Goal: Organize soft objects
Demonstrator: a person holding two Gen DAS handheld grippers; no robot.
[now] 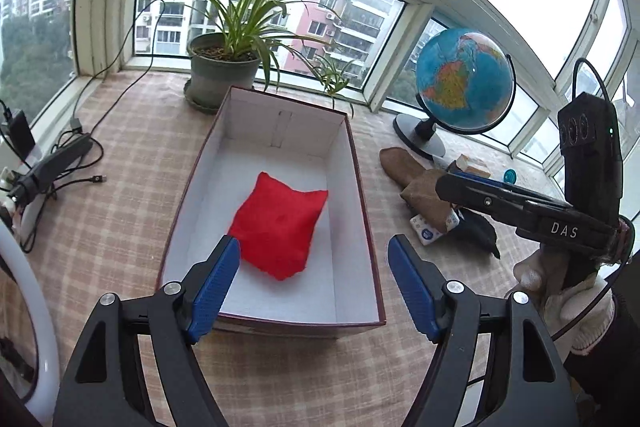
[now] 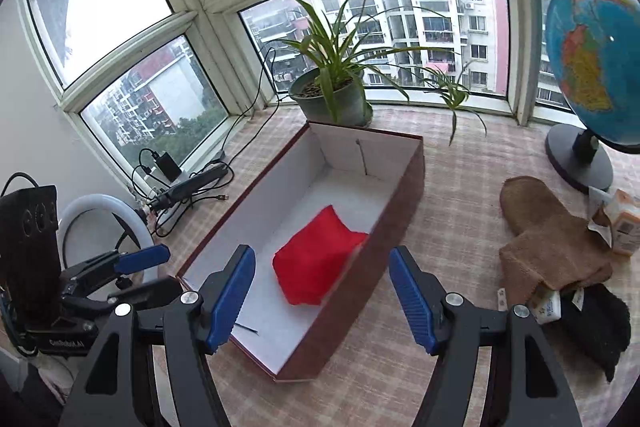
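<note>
A red cushion (image 1: 280,227) (image 2: 316,263) lies inside an open, white-lined box (image 1: 200,163) (image 2: 404,203) on the checked cloth. My left gripper (image 1: 314,287) hangs open over the box's near end, with nothing between its blue pads. My right gripper (image 2: 322,291) is open too, above the box's right wall, and holds nothing. To the right of the box lie brown cloths (image 1: 416,179) (image 2: 548,239), a black cloth (image 1: 480,231) (image 2: 596,323) and a small white packet (image 1: 426,231) (image 2: 546,307). Each view shows the other gripper from the side: right gripper (image 1: 444,187), left gripper (image 2: 168,269).
A potted plant (image 1: 222,75) (image 2: 336,99) stands behind the box. A globe (image 1: 464,79) (image 2: 592,59) is at the back right with a small carton (image 2: 624,223) beside it. Cables and a power strip (image 1: 68,151) (image 2: 192,183) lie at the left, by a ring light (image 2: 100,215).
</note>
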